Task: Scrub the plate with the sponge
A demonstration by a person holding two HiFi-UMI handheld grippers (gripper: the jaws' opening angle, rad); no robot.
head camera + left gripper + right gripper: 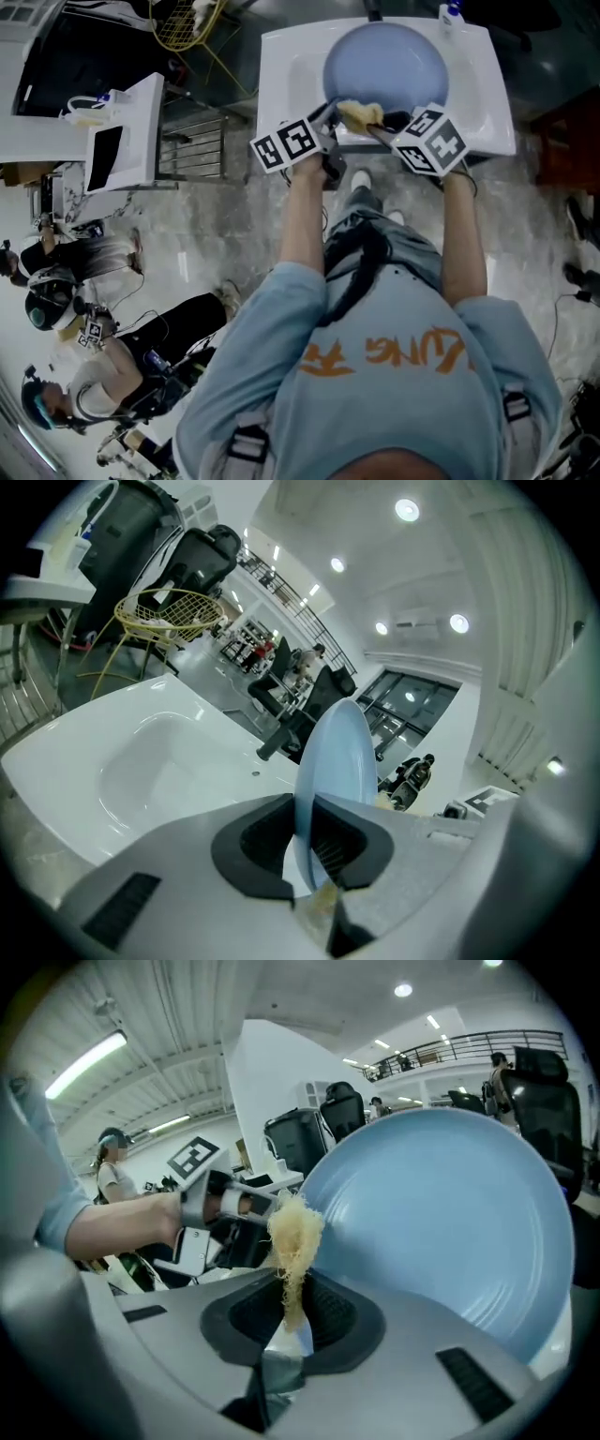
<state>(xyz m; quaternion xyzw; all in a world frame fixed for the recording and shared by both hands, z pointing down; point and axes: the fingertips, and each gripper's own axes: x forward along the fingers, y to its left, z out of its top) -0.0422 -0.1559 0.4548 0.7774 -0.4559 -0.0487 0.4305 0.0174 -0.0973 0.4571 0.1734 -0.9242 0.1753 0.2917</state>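
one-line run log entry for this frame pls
left hand-held gripper: shut on plate rim, plate held over sink | right hand-held gripper: shut on sponge | sponge: at plate's edge

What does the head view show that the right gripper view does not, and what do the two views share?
Only the head view shows the whole white sink under the work and other people at the left. Only the right gripper view shows the right hand-held gripper with its jaws closed on the yellow sponge, and the faint rings on the plate's face. Both show the blue plate, the sponge at its edge, and the left hand-held gripper at its rim.
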